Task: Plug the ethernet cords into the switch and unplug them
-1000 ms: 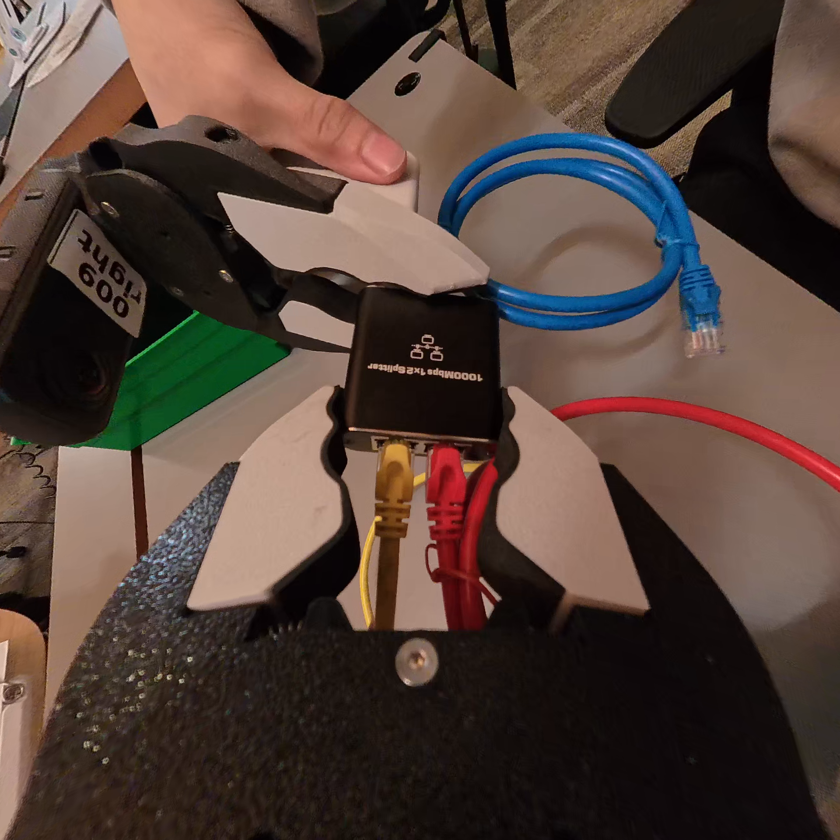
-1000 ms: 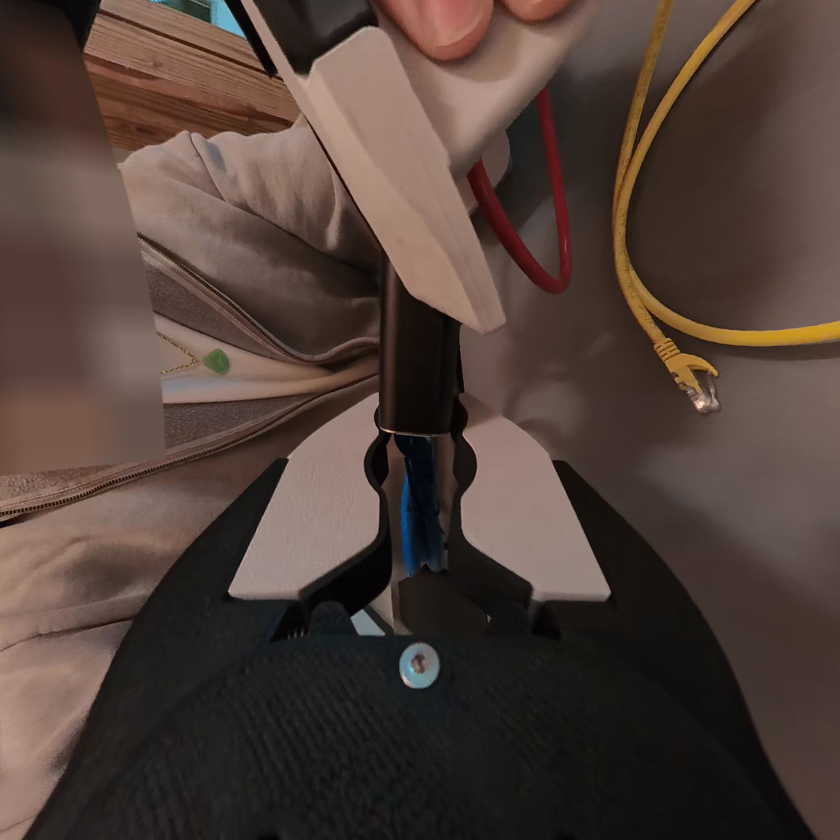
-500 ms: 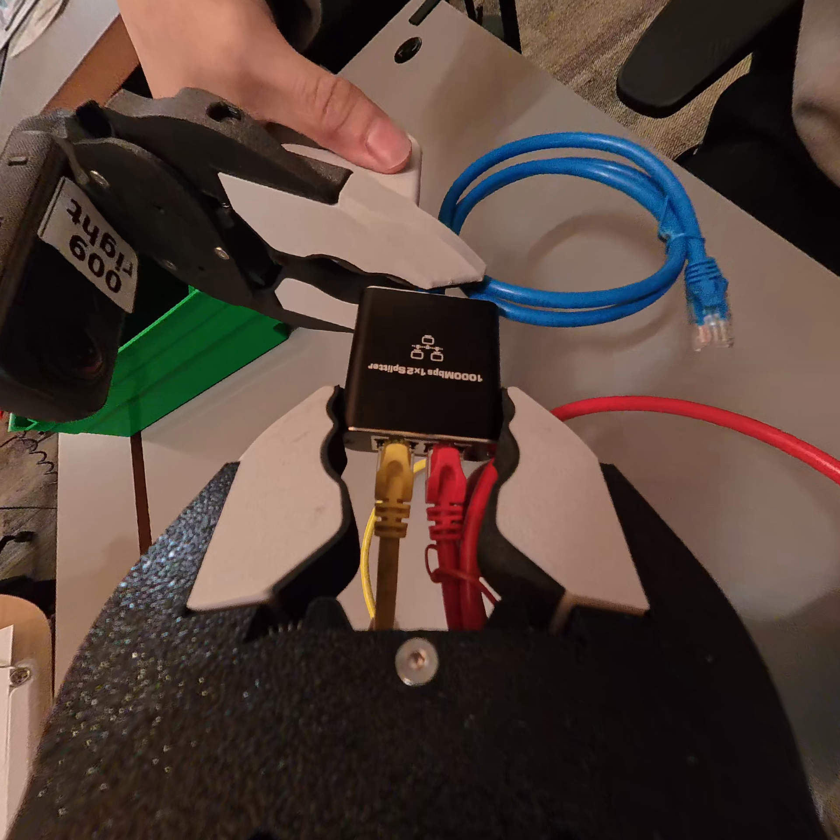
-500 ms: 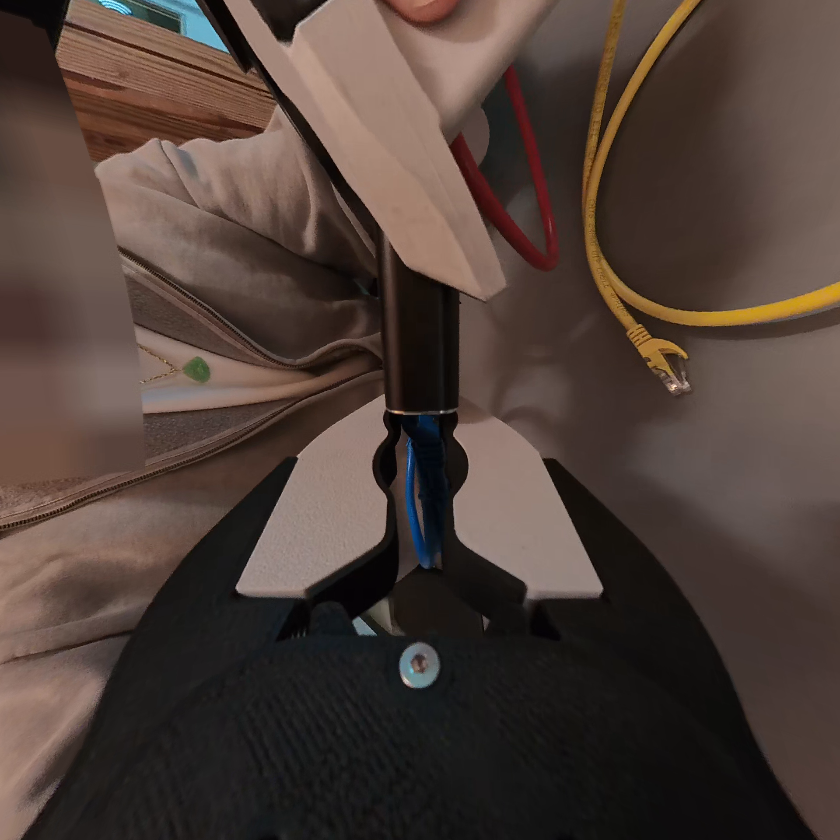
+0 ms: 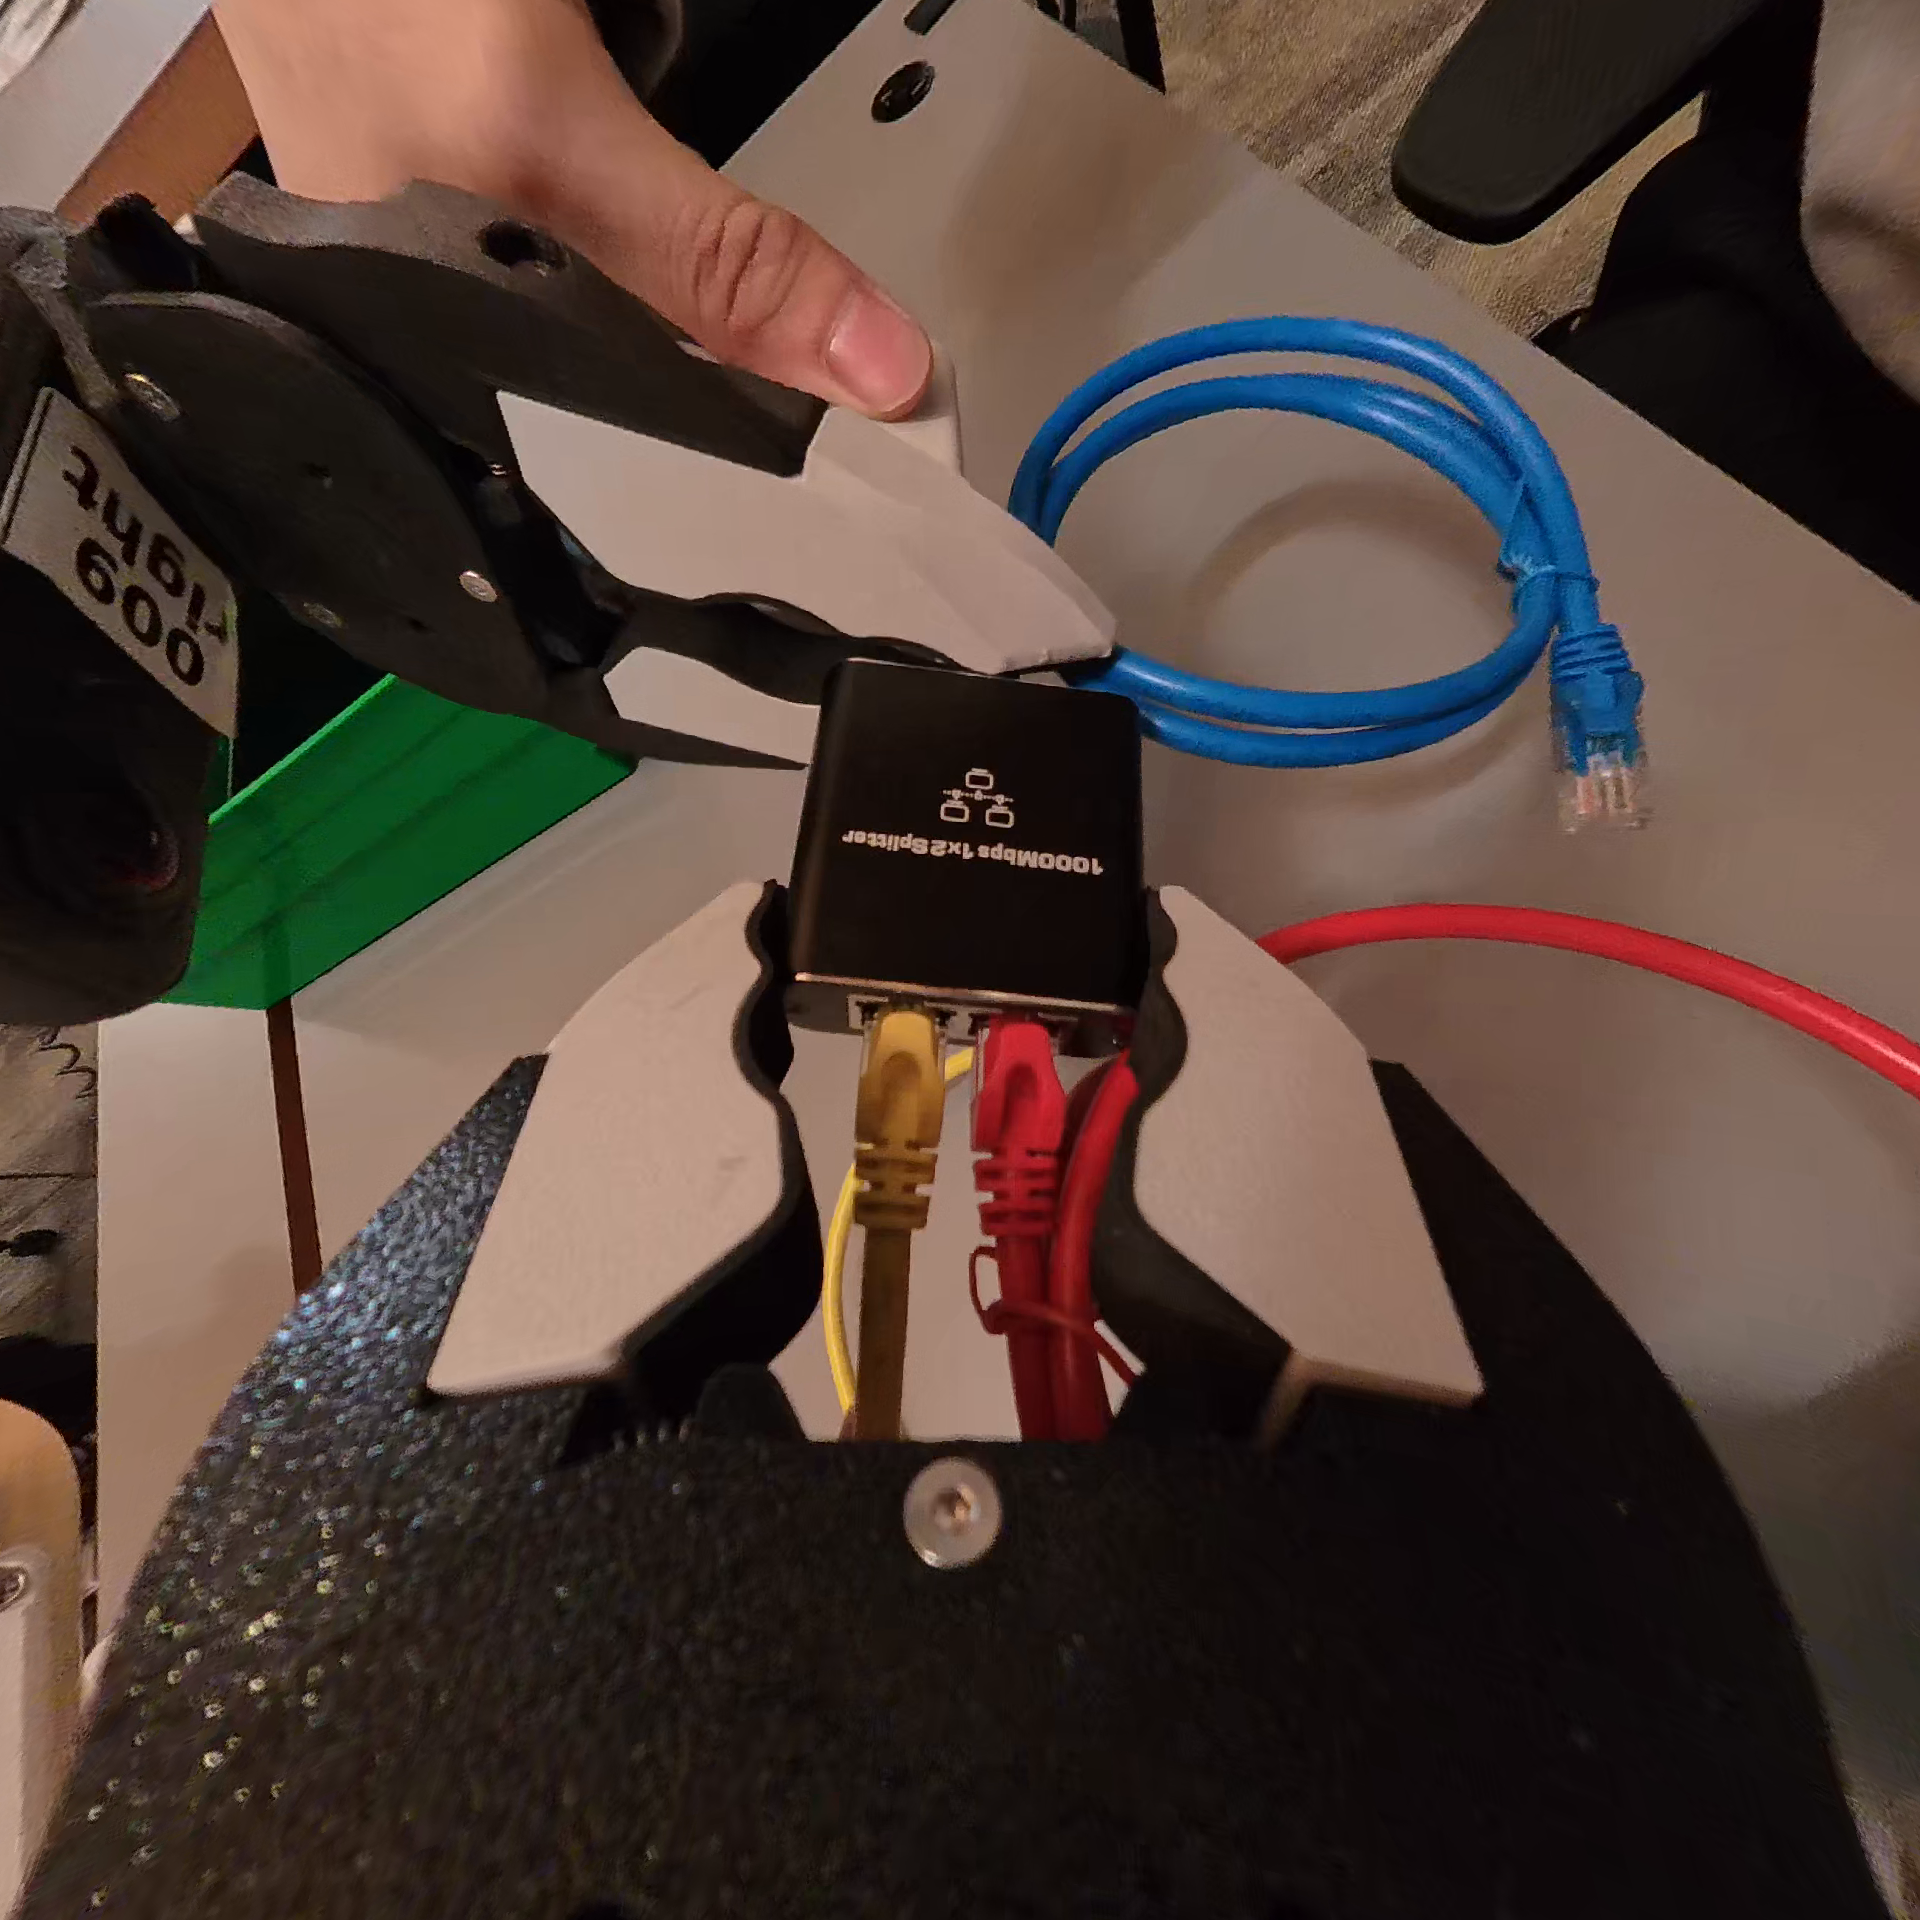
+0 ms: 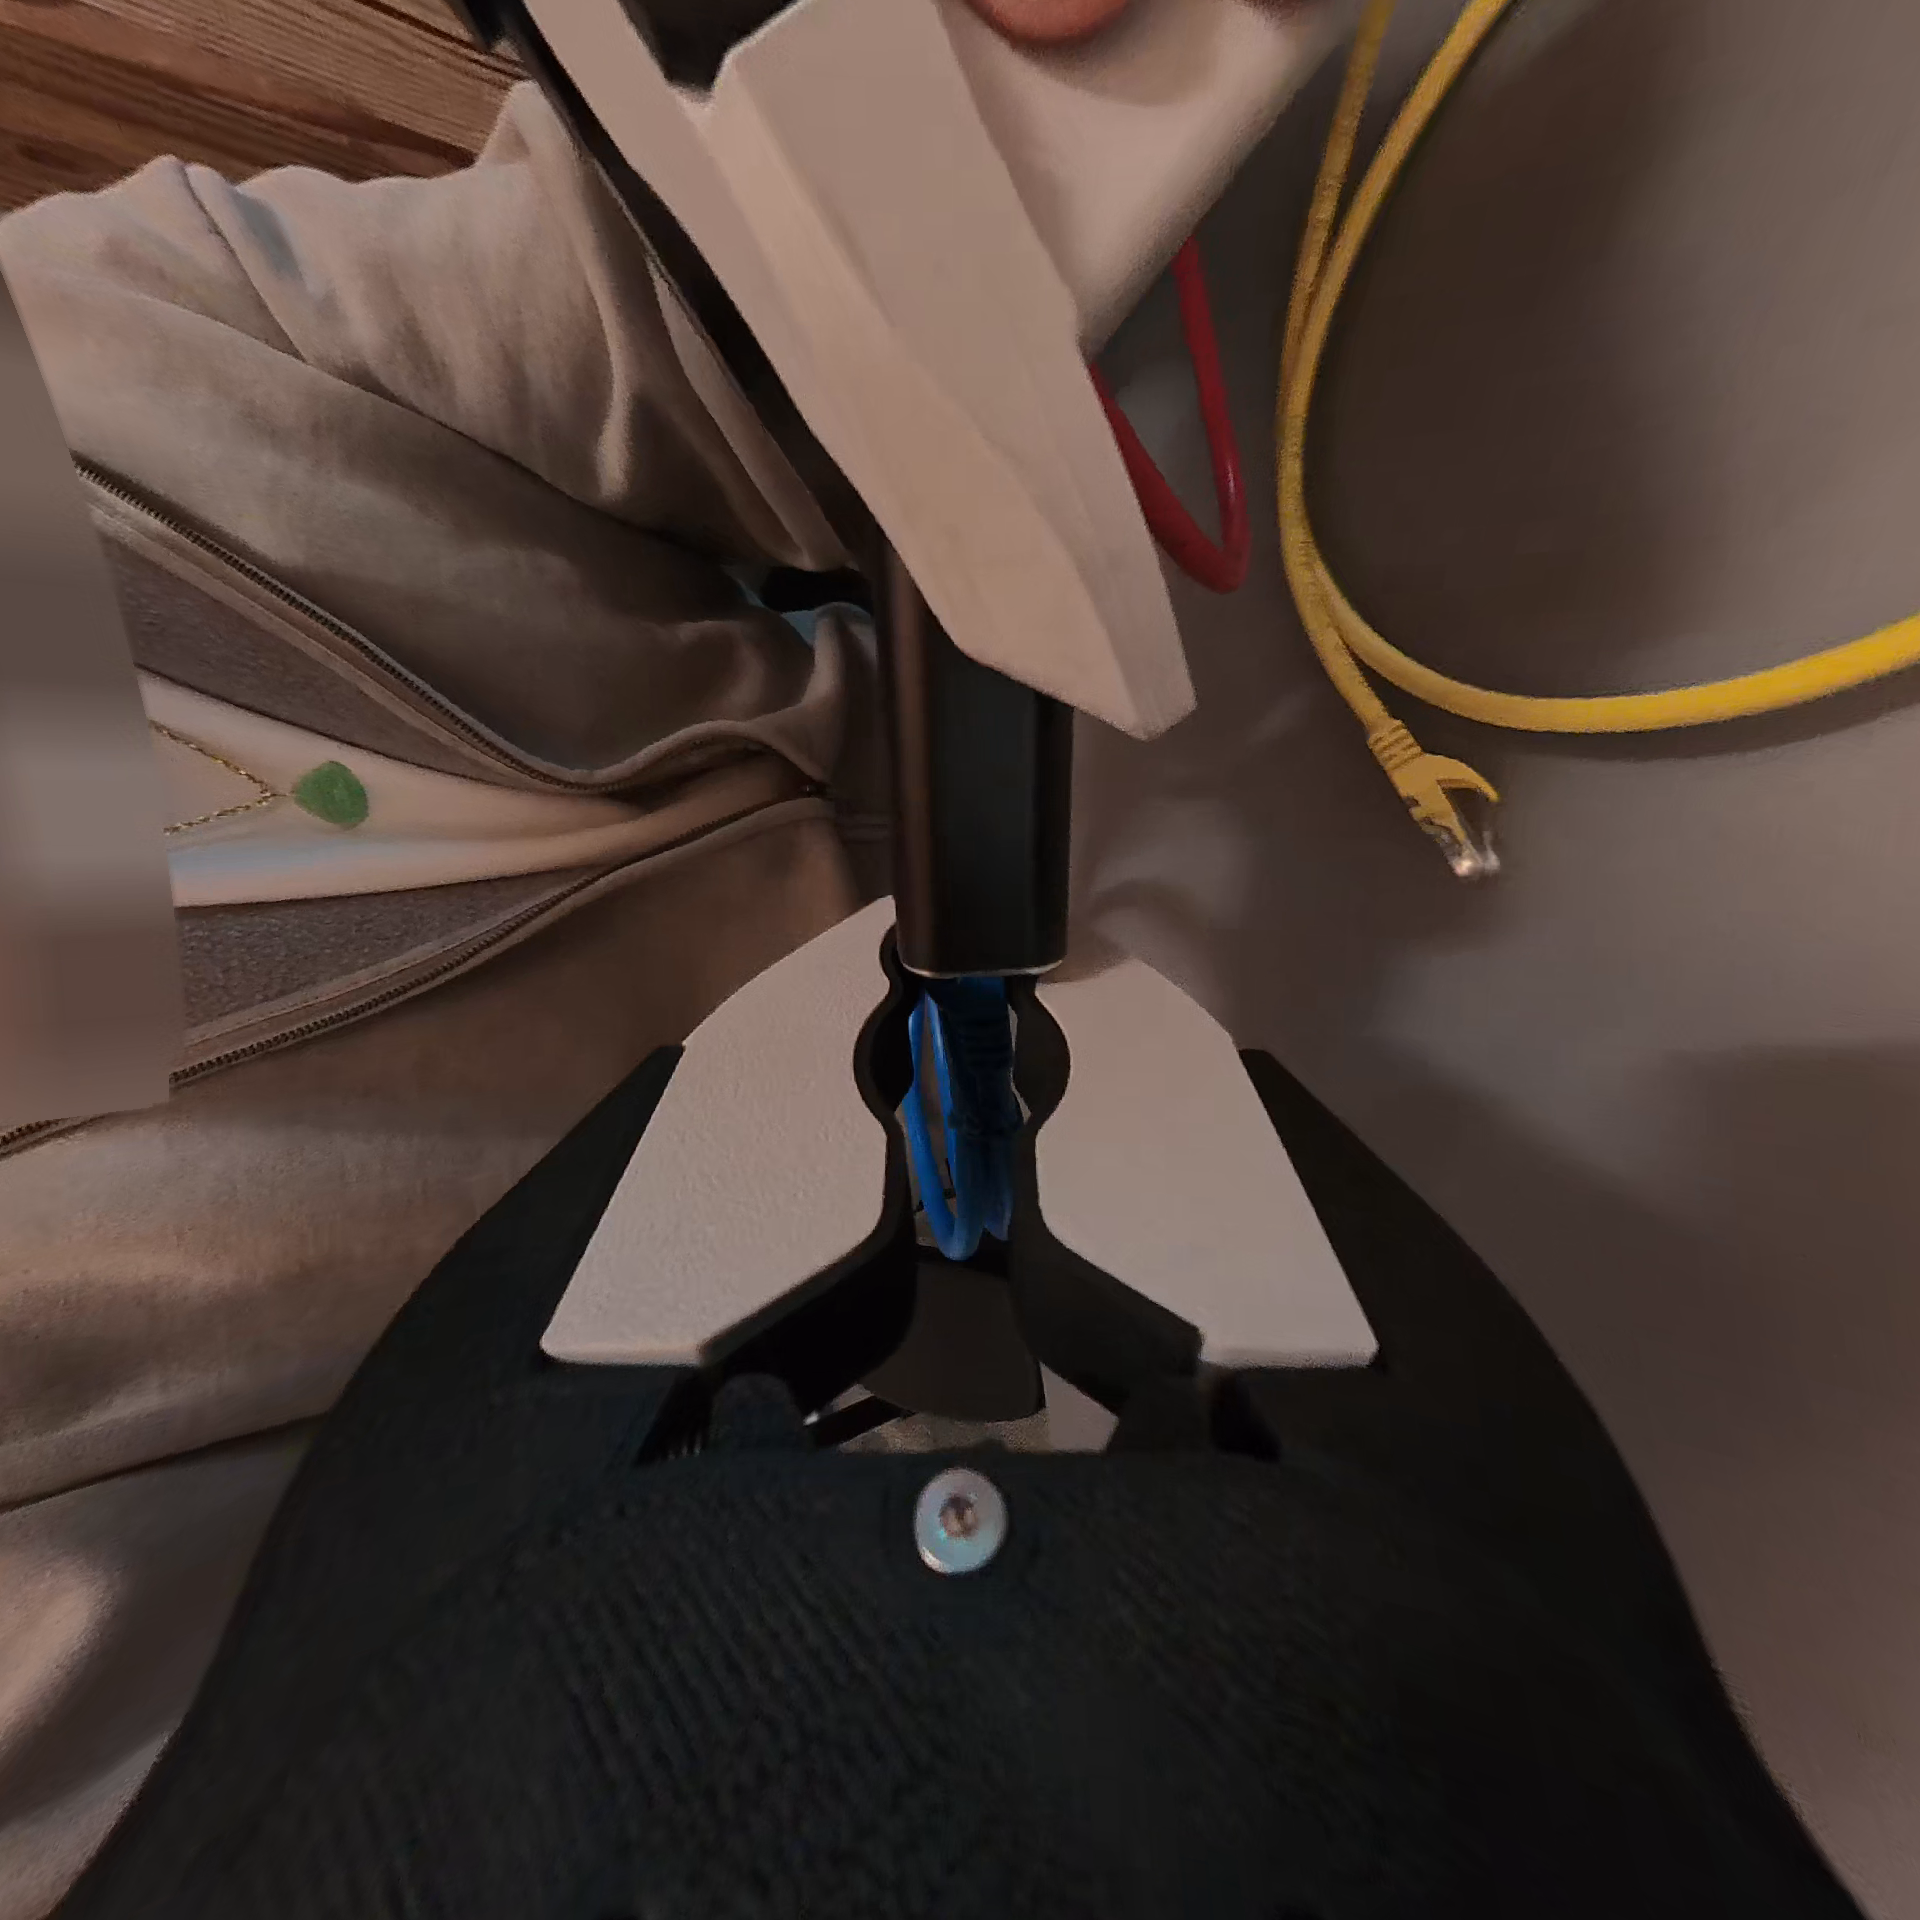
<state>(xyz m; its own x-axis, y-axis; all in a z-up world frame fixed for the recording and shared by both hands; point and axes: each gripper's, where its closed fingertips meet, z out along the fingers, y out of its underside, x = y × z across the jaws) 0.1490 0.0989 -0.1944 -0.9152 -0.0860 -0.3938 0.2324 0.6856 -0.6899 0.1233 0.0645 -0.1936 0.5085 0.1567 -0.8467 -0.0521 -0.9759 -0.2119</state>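
Observation:
My left gripper [image 5: 961, 935] is shut on the sides of the black switch [image 5: 966, 810], held just above the grey table [image 5: 1558, 1247]. A yellow plug [image 5: 899, 1091] and a red plug [image 5: 1018, 1101] sit in its near ports. My right gripper [image 6: 966, 997] is shut on the blue plug [image 6: 971, 1081] at the switch's [image 6: 977, 810] far end; it also shows in the left wrist view [image 5: 1039, 655]. The blue cord [image 5: 1299, 540] coils to the right, with its free plug [image 5: 1595, 748] on the table. The port itself is hidden.
A green block [image 5: 395, 821] lies at the left. A black chair armrest [image 5: 1558, 104] stands beyond the table's far edge. The yellow cord's free end [image 6: 1449, 810] and a red cord loop [image 6: 1216, 499] lie on the table. A person's beige jacket [image 6: 416, 468] is close behind. About 4 centimetres separates my left fingertips from my right.
Both grips are unchanged. The right gripper has shifted slightly against the switch, with the blue plug still at the port.

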